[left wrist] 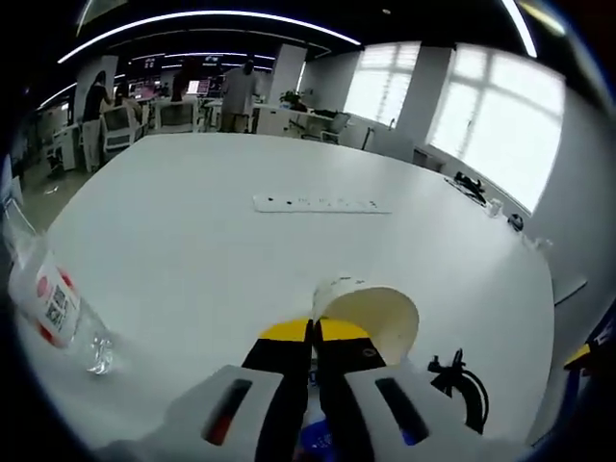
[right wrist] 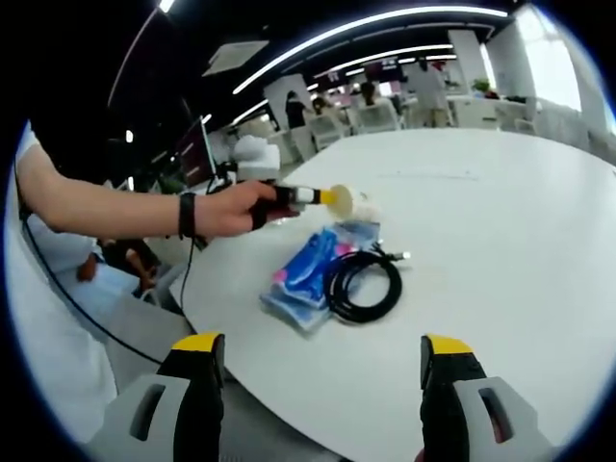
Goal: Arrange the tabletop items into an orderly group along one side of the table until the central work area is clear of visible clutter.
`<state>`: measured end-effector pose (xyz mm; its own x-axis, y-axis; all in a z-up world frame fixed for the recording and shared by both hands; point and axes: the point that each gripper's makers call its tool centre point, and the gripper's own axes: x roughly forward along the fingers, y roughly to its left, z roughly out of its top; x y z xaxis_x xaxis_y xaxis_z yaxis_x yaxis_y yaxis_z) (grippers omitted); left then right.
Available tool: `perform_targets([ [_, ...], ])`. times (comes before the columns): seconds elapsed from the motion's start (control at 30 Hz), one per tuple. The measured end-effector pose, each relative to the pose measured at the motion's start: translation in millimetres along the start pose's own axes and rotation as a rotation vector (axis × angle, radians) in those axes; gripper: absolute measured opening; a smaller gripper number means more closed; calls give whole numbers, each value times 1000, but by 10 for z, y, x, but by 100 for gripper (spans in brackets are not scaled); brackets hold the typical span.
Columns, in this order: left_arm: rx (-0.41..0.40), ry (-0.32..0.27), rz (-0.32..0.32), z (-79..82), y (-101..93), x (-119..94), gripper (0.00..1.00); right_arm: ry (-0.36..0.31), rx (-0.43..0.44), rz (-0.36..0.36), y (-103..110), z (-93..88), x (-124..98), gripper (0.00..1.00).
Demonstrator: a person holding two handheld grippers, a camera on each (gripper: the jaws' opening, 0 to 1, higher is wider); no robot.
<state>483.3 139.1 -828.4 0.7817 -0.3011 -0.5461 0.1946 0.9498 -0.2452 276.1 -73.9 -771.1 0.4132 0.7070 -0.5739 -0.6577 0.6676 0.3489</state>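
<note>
Left tongs (left wrist: 313, 332) pinching paper cup (left wrist: 371, 318) rim, right tongs (right wrist: 318, 358) spread, black cable (right wrist: 363, 282) ahead on table (right wrist: 500, 241).

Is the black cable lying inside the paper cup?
No, the coiled black cable lies on the table beside the blue packet, apart from the paper cup.

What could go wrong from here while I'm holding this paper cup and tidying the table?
The left gripper pinches only the thin rim of the paper cup, so it could crush or slip free. The coiled black cable lies against the blue packet near the table edge; dragging one may pull the other off. The water bottle lies on its side and could roll if bumped.
</note>
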Motion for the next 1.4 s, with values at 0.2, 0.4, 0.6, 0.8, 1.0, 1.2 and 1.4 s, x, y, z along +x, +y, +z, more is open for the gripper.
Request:
perform_targets([
  [0.2, 24, 0, -1, 72, 45, -90, 0, -2, -4, 7, 31, 5, 23, 85],
  [0.4, 53, -8, 2, 150, 81, -209, 0, -7, -8, 15, 57, 5, 45, 85],
  [0.6, 68, -7, 4, 123, 145, -320, 0, -9, -18, 20, 69, 11, 68, 85],
  [0.8, 85, 2, 1, 90, 212, -470, 0, -10, -30, 23, 59, 15, 94, 84],
  [1.0, 117, 15, -9, 60, 242, -643, 0, -3, -54, 32, 87, 6, 143, 84],
  [1.2, 133, 24, -20, -8, 270, -823, 0, 6, -74, 45, 133, 18, 213, 83],
  [1.4, 144, 35, -26, -108, 376, -979, 0, 21, -105, 63, 218, 28, 321, 82],
])
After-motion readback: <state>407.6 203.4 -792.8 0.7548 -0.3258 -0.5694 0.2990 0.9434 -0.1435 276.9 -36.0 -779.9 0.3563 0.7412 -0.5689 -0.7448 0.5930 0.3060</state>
